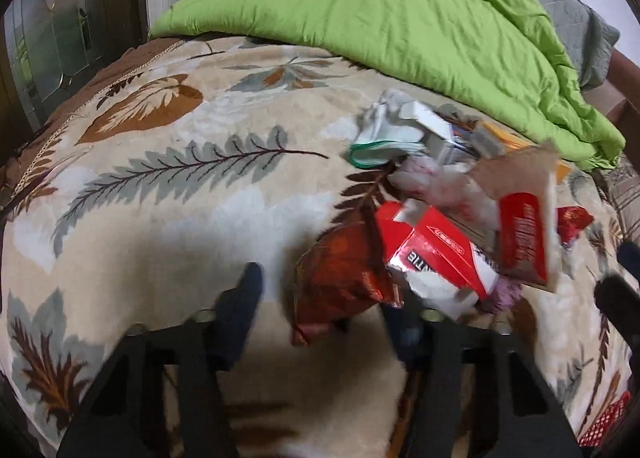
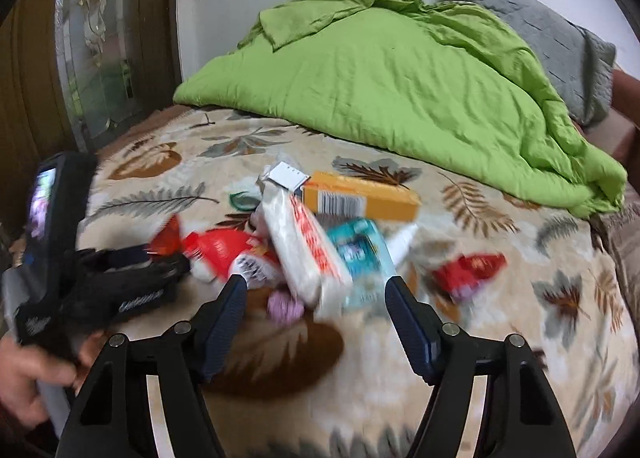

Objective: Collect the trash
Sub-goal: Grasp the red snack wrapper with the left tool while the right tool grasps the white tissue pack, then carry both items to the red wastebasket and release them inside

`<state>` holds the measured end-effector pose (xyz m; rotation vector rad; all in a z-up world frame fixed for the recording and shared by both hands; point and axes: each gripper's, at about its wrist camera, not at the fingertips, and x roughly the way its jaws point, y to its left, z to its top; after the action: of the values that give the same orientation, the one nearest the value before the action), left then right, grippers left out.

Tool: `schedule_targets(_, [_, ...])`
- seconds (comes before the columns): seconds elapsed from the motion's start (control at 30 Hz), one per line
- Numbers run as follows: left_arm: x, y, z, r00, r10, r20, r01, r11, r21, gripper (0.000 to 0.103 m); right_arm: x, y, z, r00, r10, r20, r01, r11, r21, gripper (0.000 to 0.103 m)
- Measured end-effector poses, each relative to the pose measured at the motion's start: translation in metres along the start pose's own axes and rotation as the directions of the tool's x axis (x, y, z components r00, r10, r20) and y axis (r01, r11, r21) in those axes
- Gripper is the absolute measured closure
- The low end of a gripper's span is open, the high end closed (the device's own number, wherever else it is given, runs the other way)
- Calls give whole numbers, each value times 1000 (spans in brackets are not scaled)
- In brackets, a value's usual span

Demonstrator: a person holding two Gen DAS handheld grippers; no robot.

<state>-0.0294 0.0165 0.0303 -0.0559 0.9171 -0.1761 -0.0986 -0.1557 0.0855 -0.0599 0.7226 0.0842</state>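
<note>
A heap of trash lies on the leaf-patterned blanket [image 1: 180,197]. In the left wrist view my left gripper [image 1: 324,294] straddles an orange-brown foil snack bag [image 1: 340,286]. Its left finger [image 1: 244,298] stands clear of the bag and its right finger is hidden behind a red and white carton [image 1: 436,254]. Torn brown cardboard [image 1: 520,217] and crumpled white paper [image 1: 384,133] lie beyond. My right gripper [image 2: 316,290] is open around a white and red pack [image 2: 308,258] and a teal pack [image 2: 360,258], touching neither. An orange box [image 2: 360,197] lies behind them.
A green duvet [image 2: 380,77] is bunched across the far half of the bed, with a grey pillow [image 2: 540,29] behind it. A glass-panelled door [image 2: 100,37] stands at the left. A red wrapper [image 2: 468,270] lies apart on the right. A hand [image 2: 28,378] holds the left tool.
</note>
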Motion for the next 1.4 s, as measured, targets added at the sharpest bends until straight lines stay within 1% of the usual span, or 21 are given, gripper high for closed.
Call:
schedule_targets(0.03, [3,3,2,1000,-9,-8,9,1000,-10,61,10,1,6,1000,-3,-4,3,1000,-9,29])
schedule_targets(0.07, [5,5,2,1000,-15,-13,15,1000,-17,68,19,3,9,1000,-8,-10,8,1000,-14,29])
schedule_targets(0.1, [6,6,2,1000,-17,-17,17,1000,-24,72,30,5,12,999,-24,-22,24,999,-23,33])
schedule_targets(0.13, [6,7,2,1000,-15,-15,15,1000,-22,72,41,5,14,998,-40,-37,39,999,-26,39])
schedule_targets(0.17, [6,7,2,1000,-16,-12,16,1000,-19,72,49,3,14,998,-39,-51,38,999,-17,43])
schedule_targets(0.23, [5,7,1,1000,-16,-5,16,1000,-10,73,60,-1,10,997,-14,-79,15,1000,14,67])
schedule_targets(0.27, [4,7,1,1000,-18,0,18,1000,-10,74,62,-3,7,997,-17,-78,19,1000,22,67])
schedule_targets(0.3, [3,7,1,1000,-19,6,19,1000,-10,75,59,-5,6,998,-14,-59,16,999,33,68])
schedule_targets(0.37, [-4,7,2,999,-19,34,19,1000,-3,75,46,-9,5,1000,3,-9,-3,998,60,69])
schedule_targets(0.47, [-17,6,3,996,-40,76,41,999,-7,75,26,-12,2,998,4,59,-9,997,82,69])
schedule_targets(0.57, [-30,1,1,990,-89,112,88,996,11,75,12,-14,-2,996,19,89,-30,993,117,69])
schedule_targets(0.67, [-46,-5,-1,974,-162,161,158,987,38,75,0,-16,-5,992,30,125,-48,988,144,69])
schedule_targets(0.73, [-53,-9,-2,963,-207,174,200,978,58,75,-7,-19,-6,989,34,144,-58,984,168,69])
schedule_targets(0.8, [-58,-14,-4,951,-252,180,241,967,80,75,-11,-22,-9,988,43,151,-72,979,191,69])
schedule_targets(0.9, [-63,-25,-7,941,-286,183,268,956,121,75,-19,-30,-13,986,53,159,-91,967,238,69])
schedule_targets(1.07, [-70,-50,-19,929,-333,162,305,936,178,75,-39,-49,-27,983,78,169,-130,939,319,69])
schedule_targets(1.17, [-75,-64,-27,921,-357,156,324,924,206,75,-54,-59,-38,981,74,179,-134,927,351,69])
schedule_targets(1.4, [-96,-96,-47,886,-450,117,415,879,235,75,-89,-85,-60,980,64,187,-135,907,399,69])
